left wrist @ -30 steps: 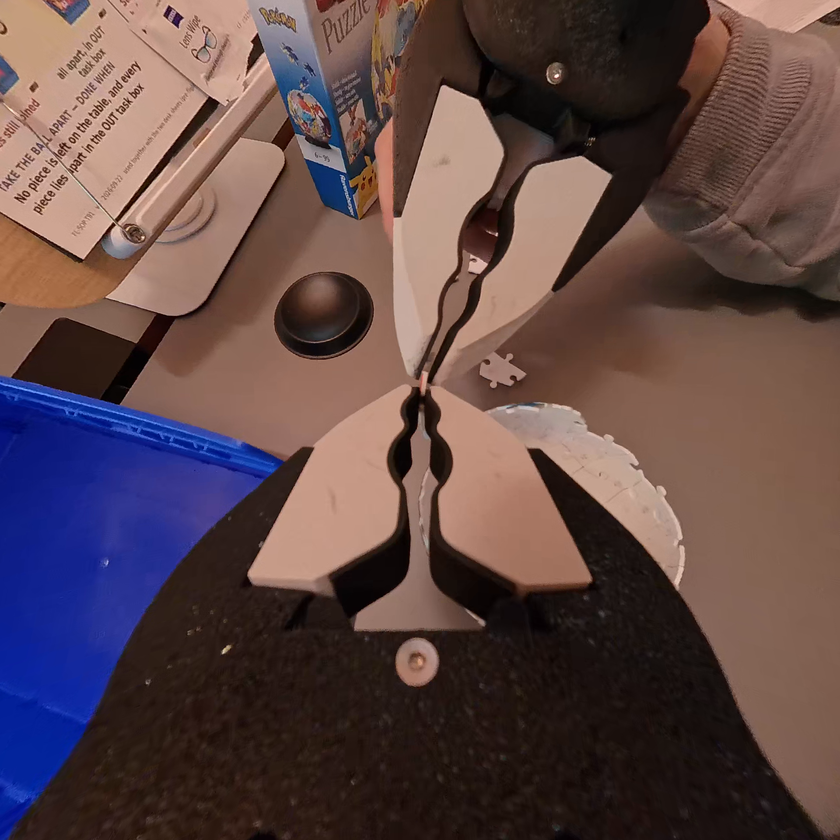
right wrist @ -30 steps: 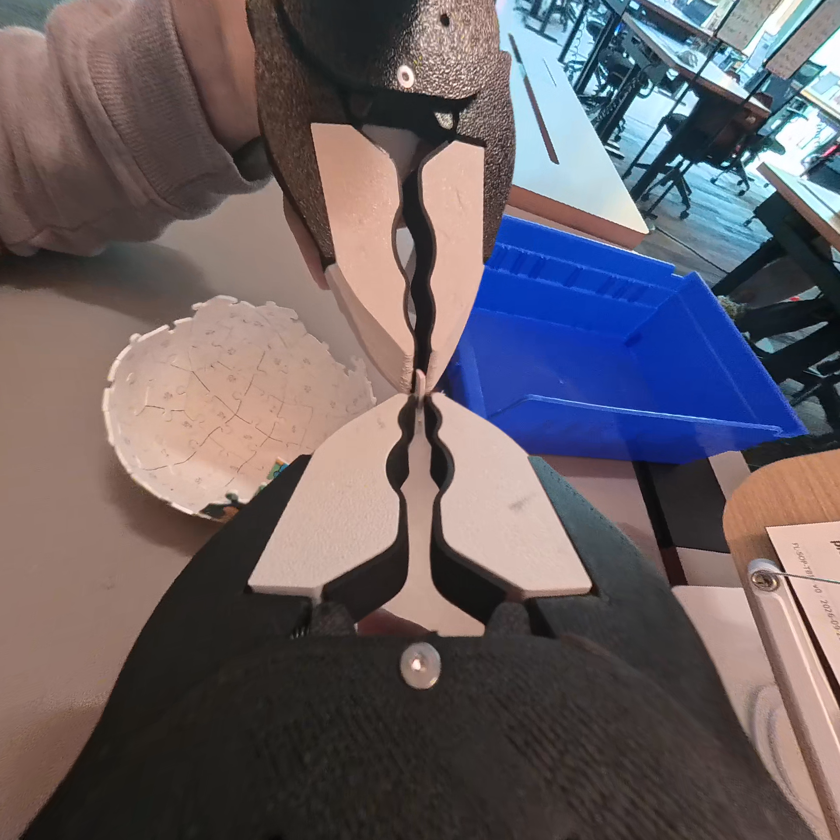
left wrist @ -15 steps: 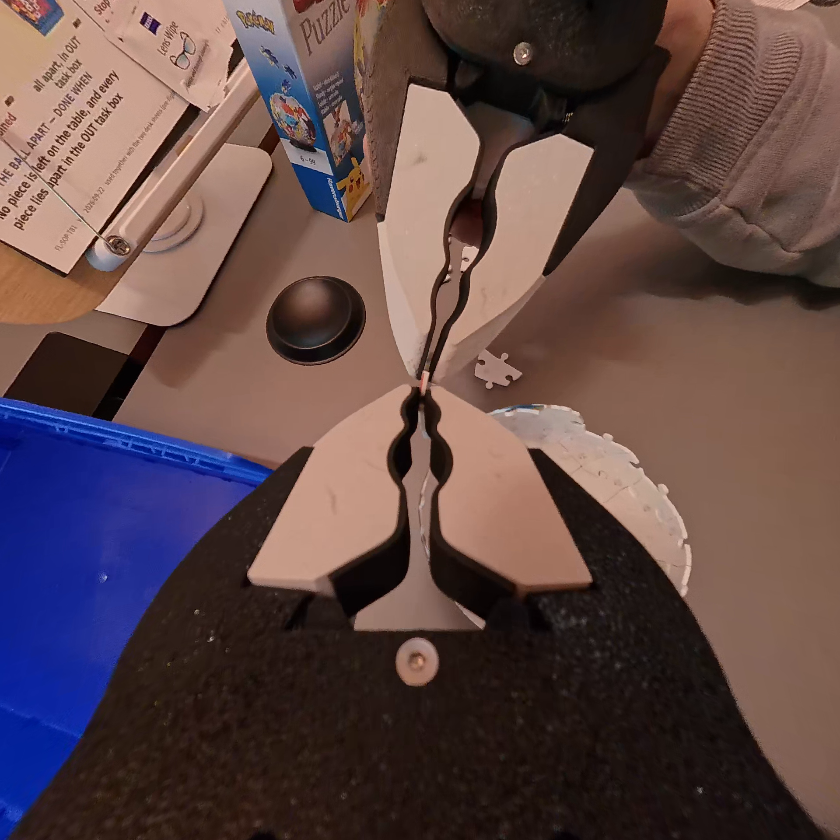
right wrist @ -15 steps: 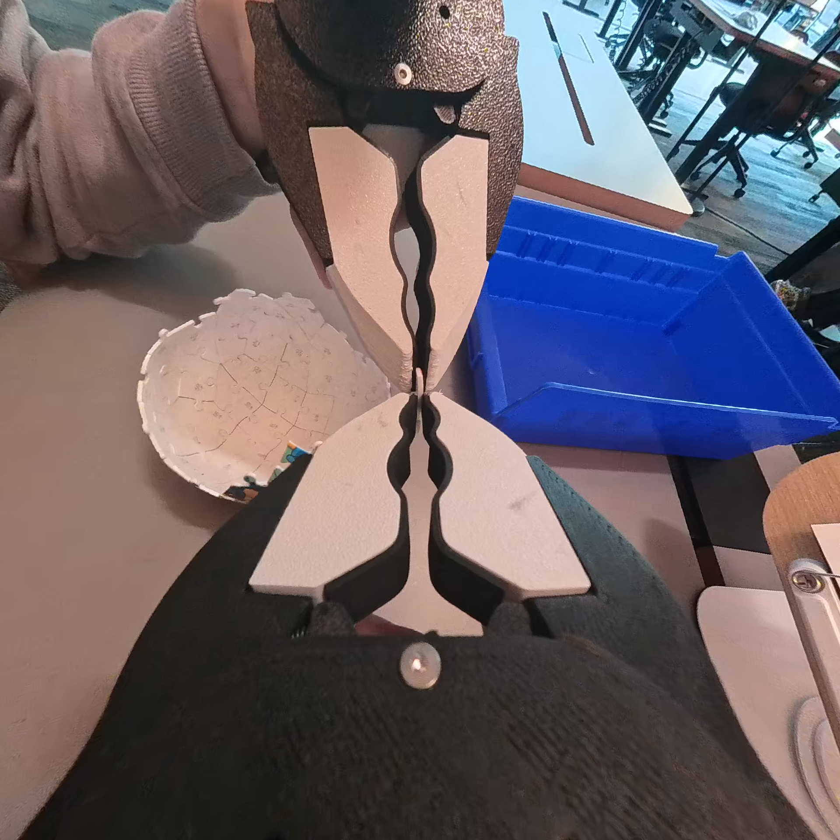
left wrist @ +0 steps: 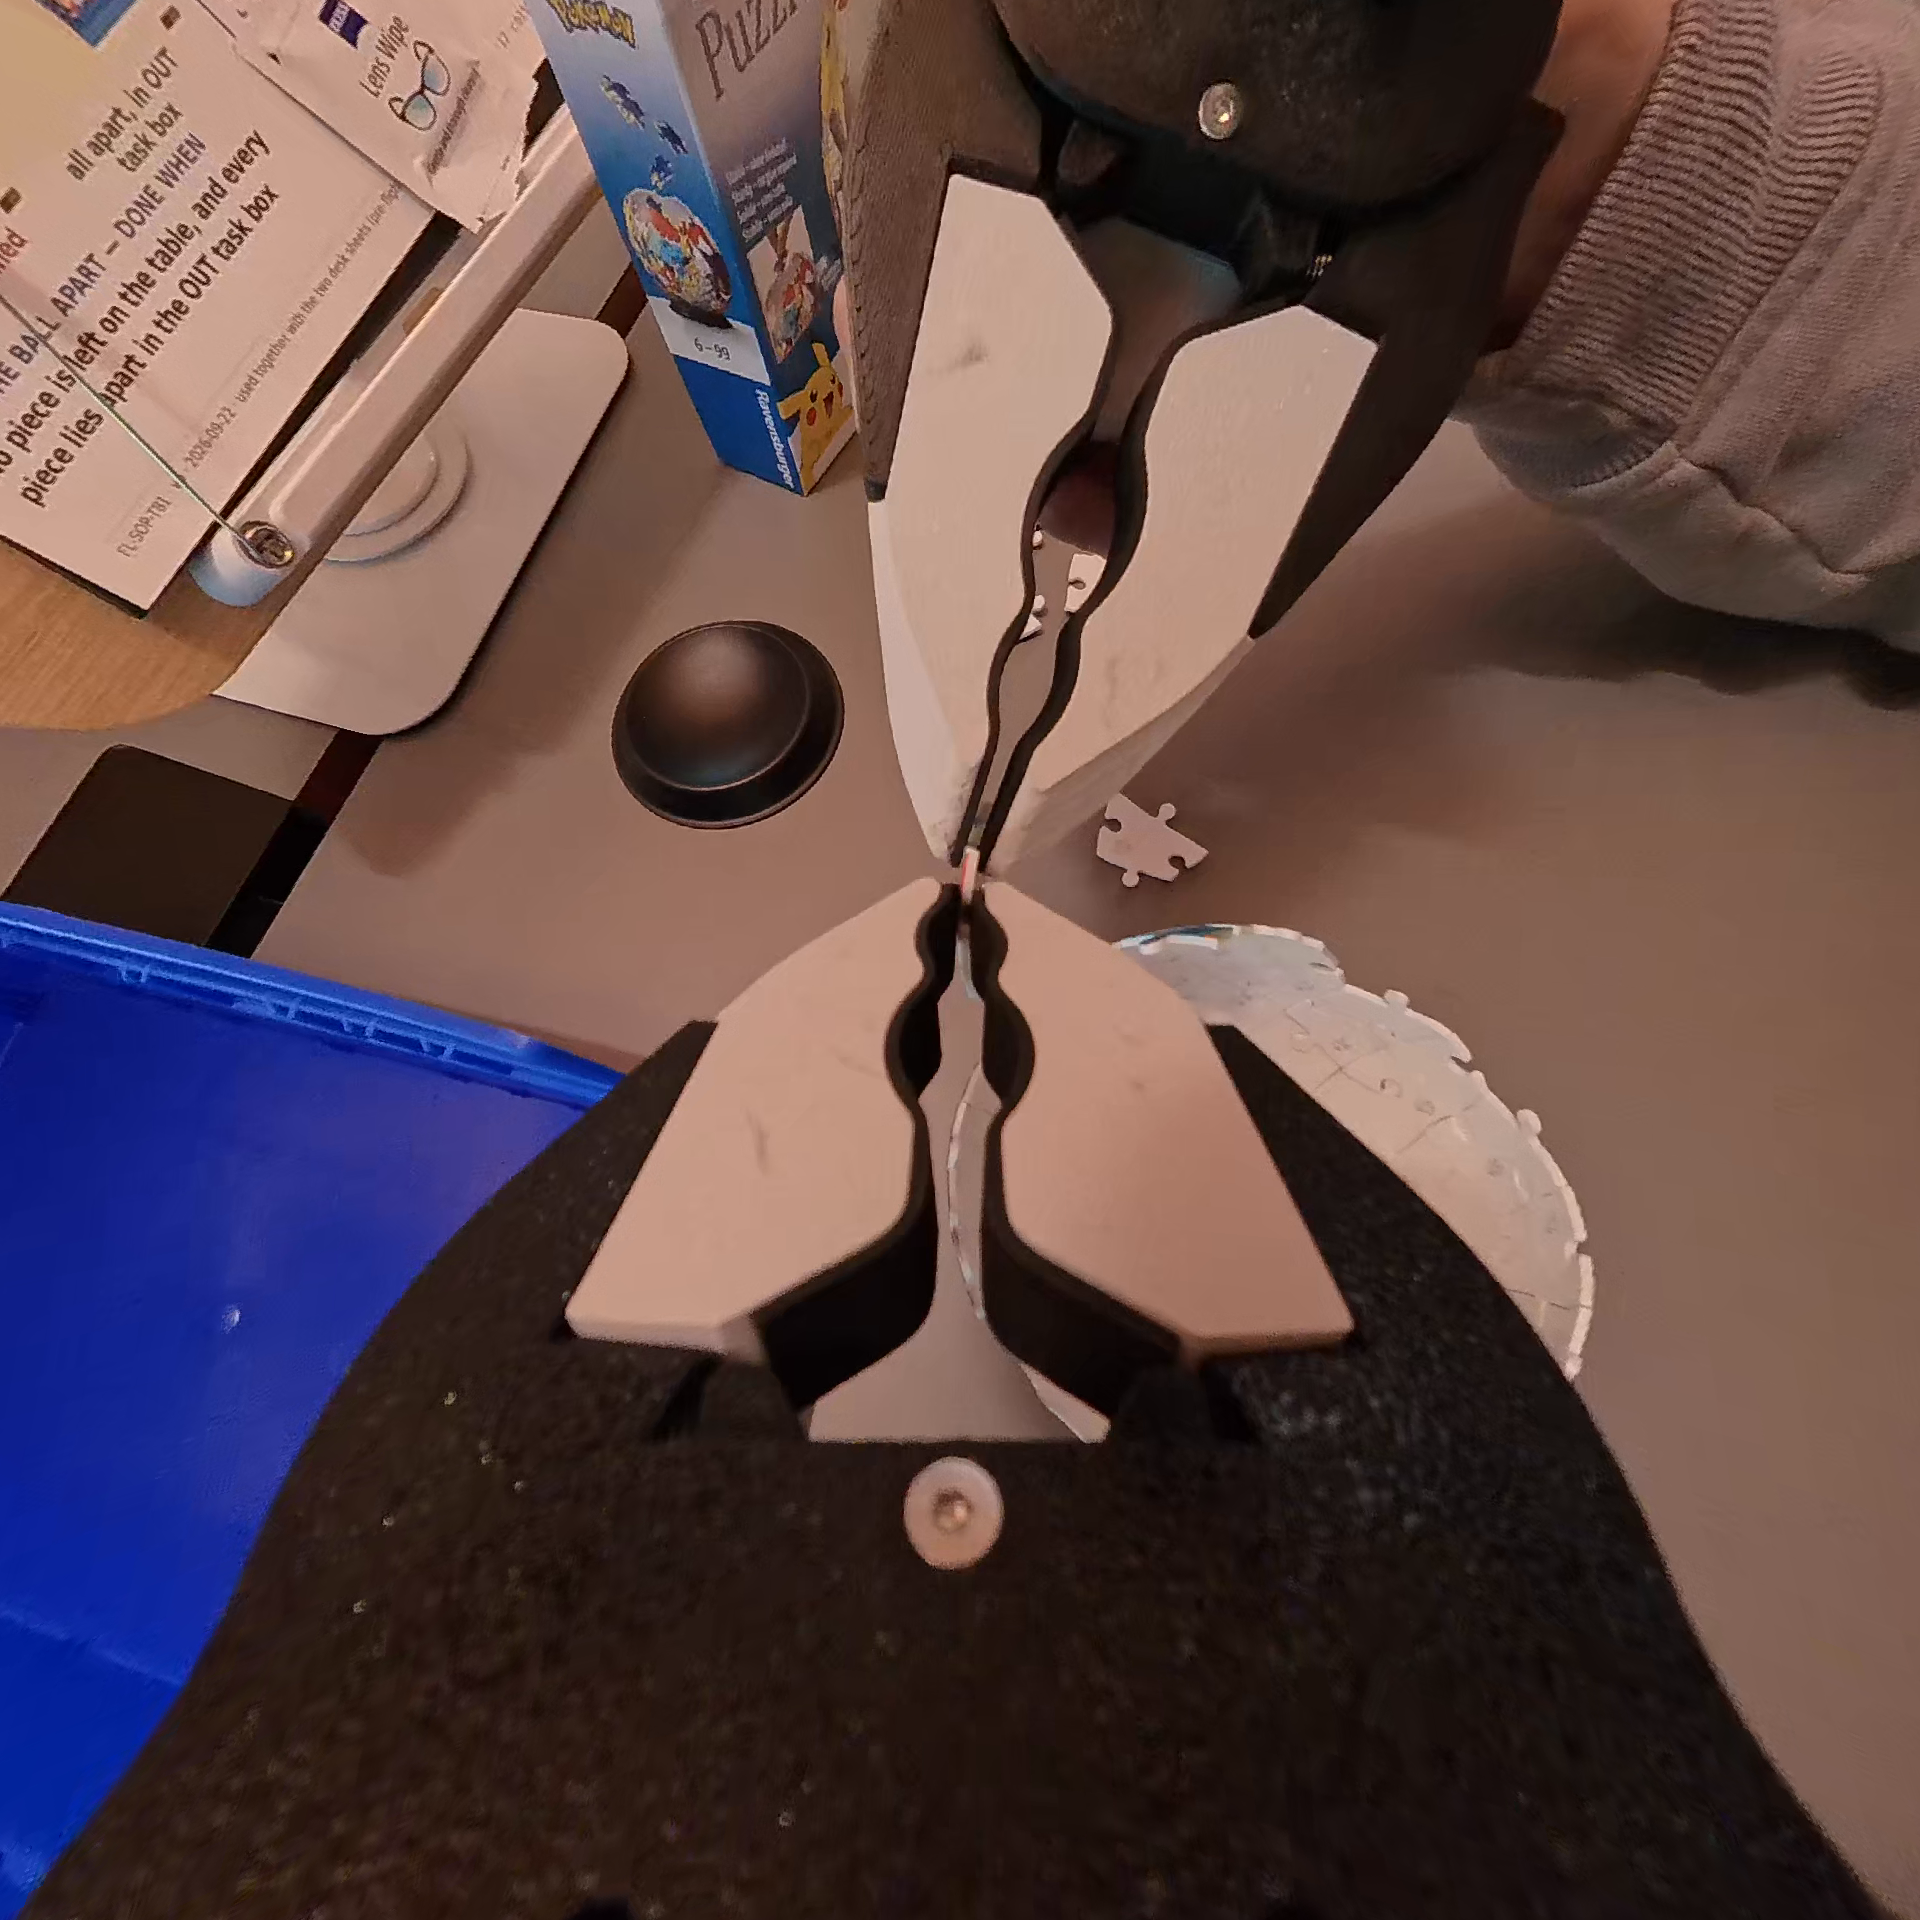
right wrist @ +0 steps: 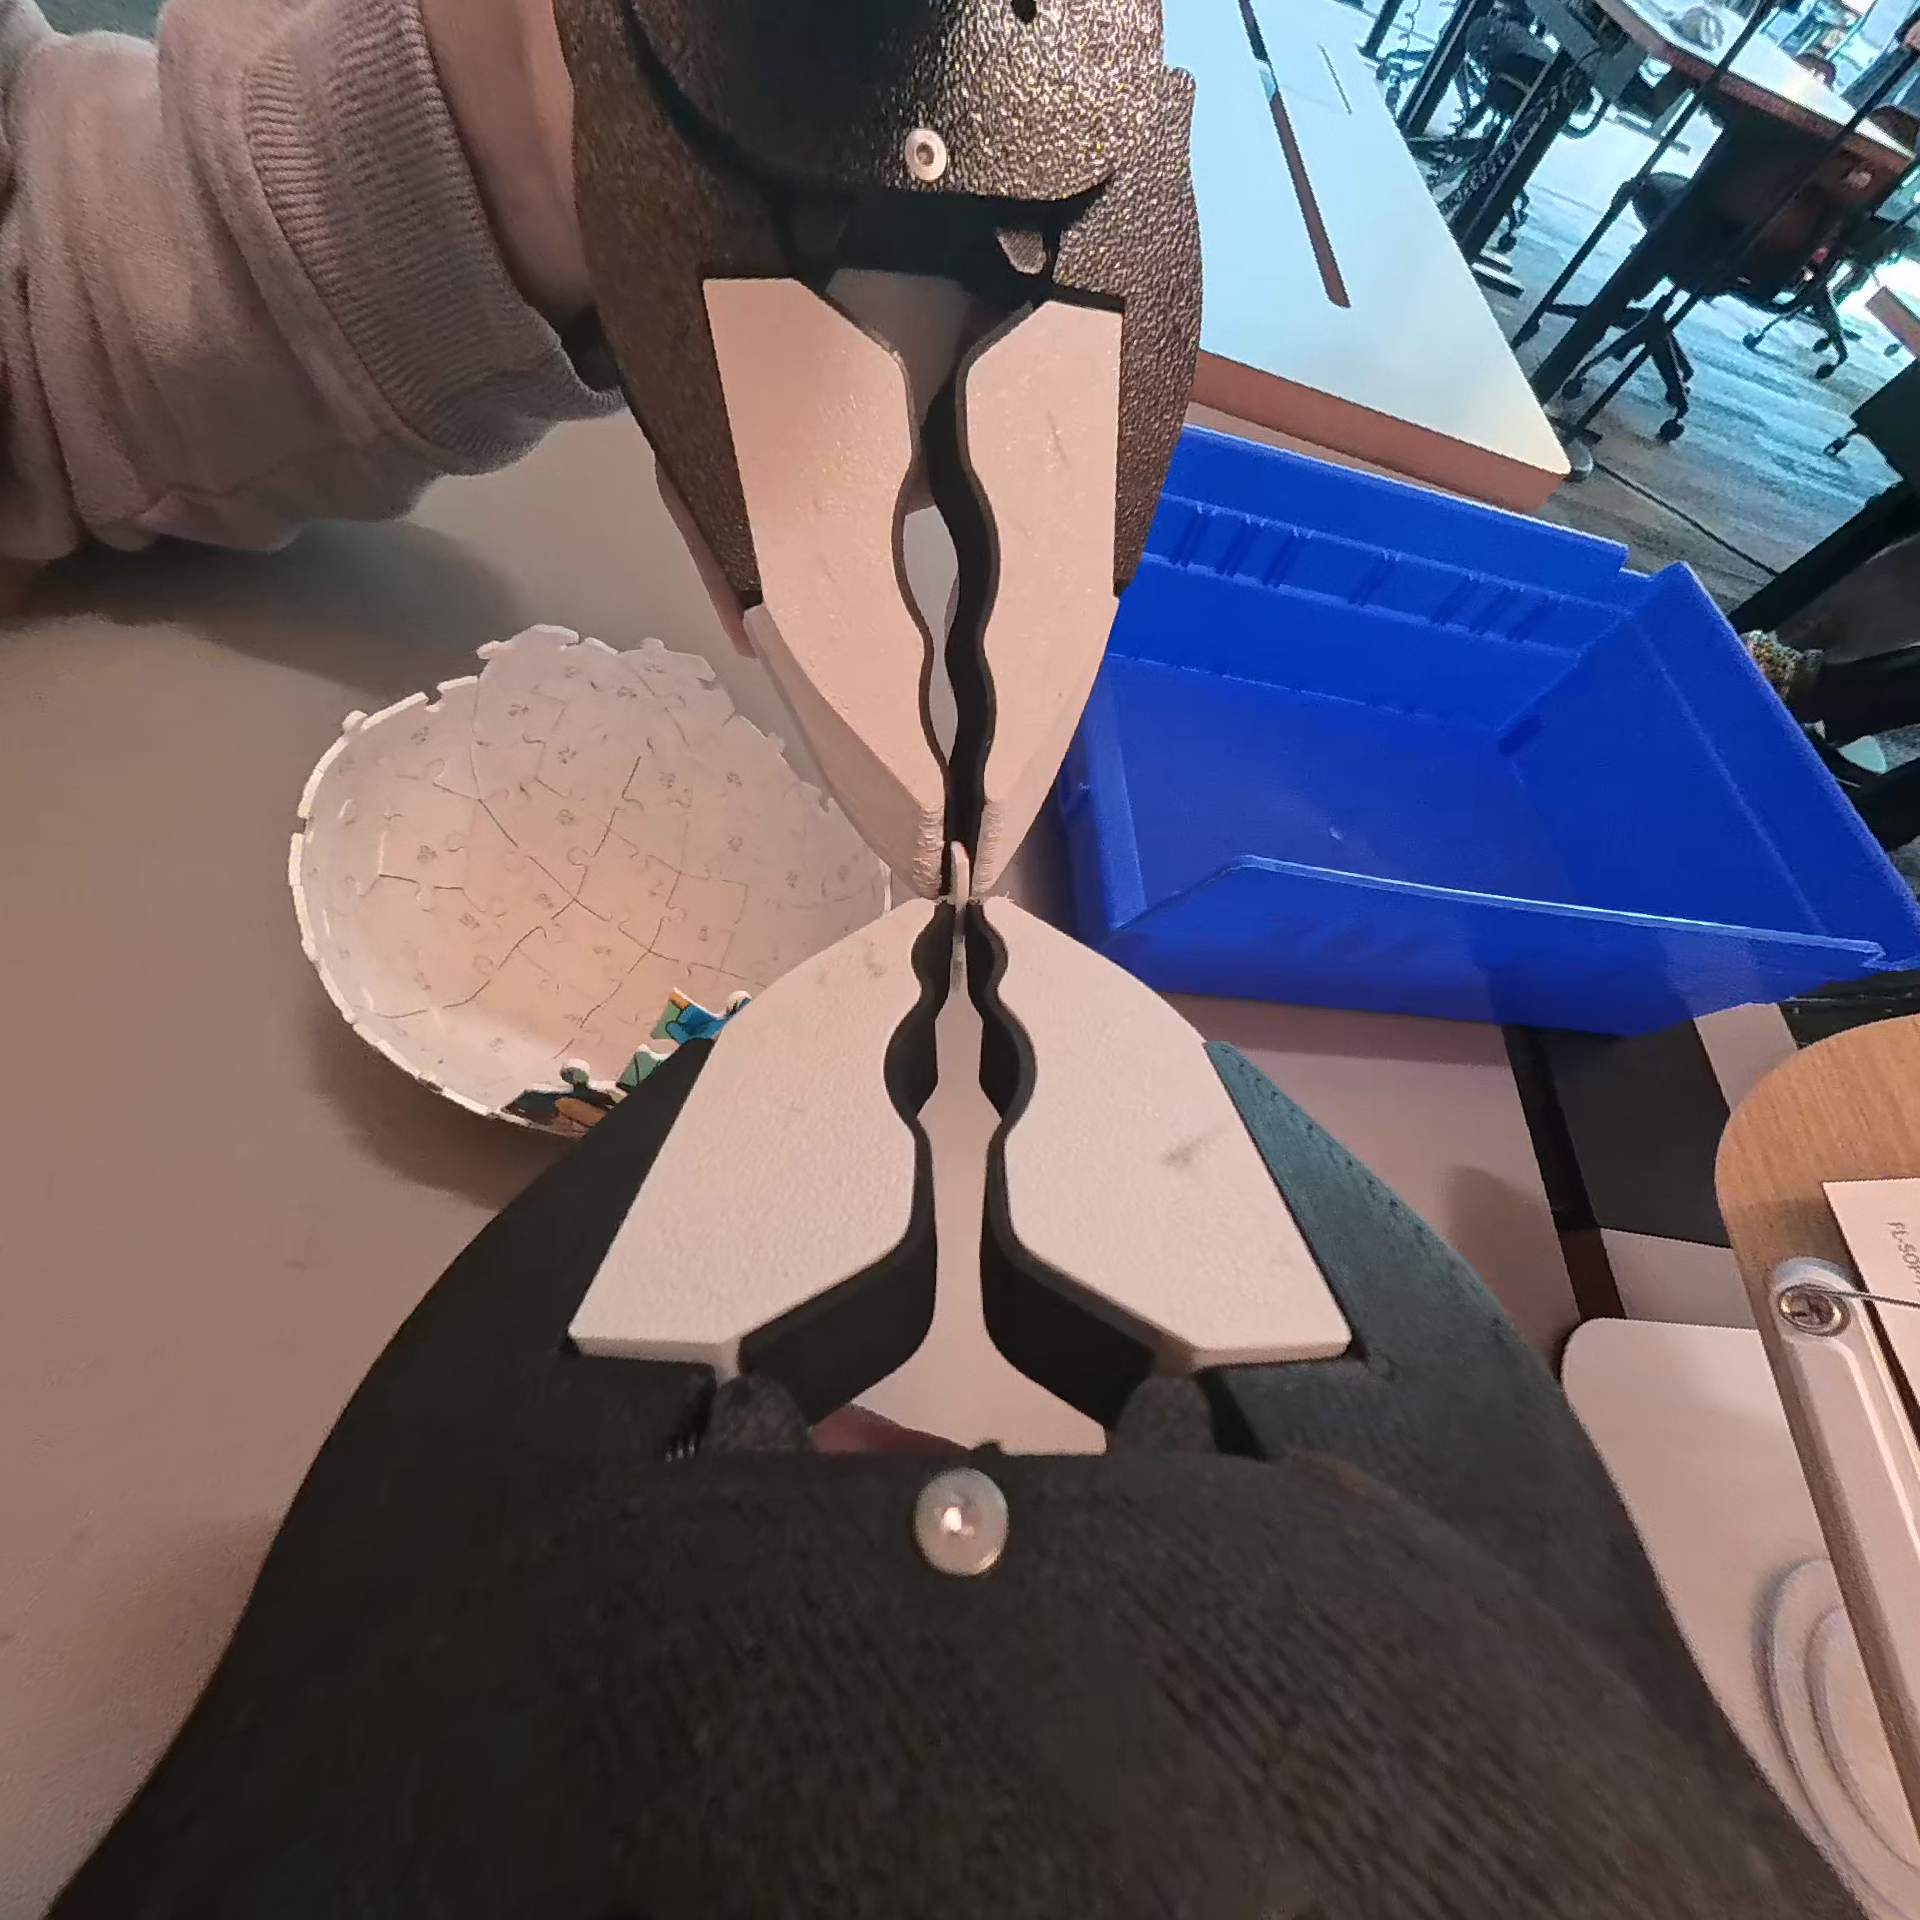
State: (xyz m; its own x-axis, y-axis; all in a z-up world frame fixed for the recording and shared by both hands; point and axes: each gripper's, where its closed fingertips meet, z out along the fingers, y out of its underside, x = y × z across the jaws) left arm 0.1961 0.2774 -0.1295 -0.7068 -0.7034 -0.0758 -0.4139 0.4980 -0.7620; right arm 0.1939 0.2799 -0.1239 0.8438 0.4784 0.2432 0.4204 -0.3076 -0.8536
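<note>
Blue bin on grey table; black knob, puzzle box, loose puzzle piece nearby.

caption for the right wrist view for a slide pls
Right gripper and left gripper, tip to tip, pinch one thin white puzzle piece between white puzzle half-shell and blue plastic bin.

The curved puzzle-piece shell is white inside, multicoloured outside; the plastic bin is solid blue; the gripper fingers are pale grey with black liners.
</note>
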